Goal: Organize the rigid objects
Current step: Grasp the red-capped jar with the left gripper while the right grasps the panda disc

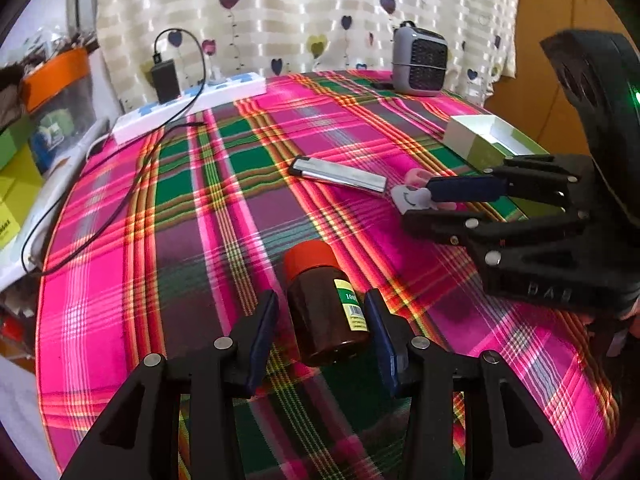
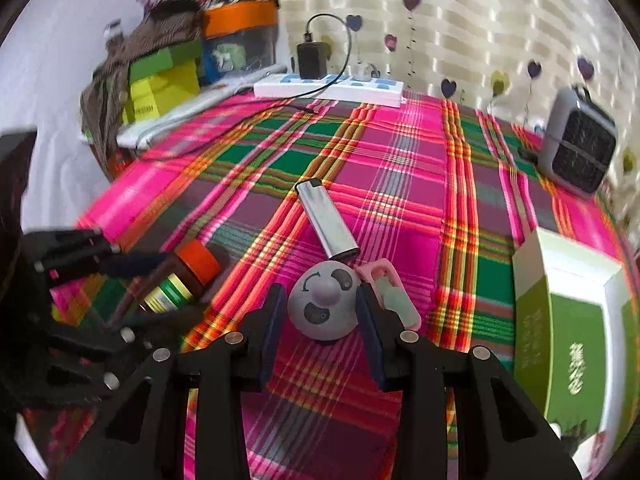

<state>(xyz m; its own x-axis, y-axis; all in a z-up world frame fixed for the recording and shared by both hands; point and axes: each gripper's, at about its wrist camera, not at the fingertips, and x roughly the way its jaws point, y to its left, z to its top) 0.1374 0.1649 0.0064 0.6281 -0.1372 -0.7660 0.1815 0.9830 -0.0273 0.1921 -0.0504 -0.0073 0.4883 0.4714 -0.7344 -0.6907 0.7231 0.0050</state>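
My left gripper (image 1: 322,312) is open around the bottle (image 1: 322,304) lying on the cloth (image 1: 160,240); my right gripper (image 2: 322,306) is open around the gray disc (image 2: 324,306). I should close both slowly, centered, so nothing rolls.

Bright, even light; fisheye-bent edges, left side of right view blurred.

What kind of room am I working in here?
Probably a home room, not a lab: a plaid tablecloth, a heart-print curtain behind, and a power strip with a charger plugged in.
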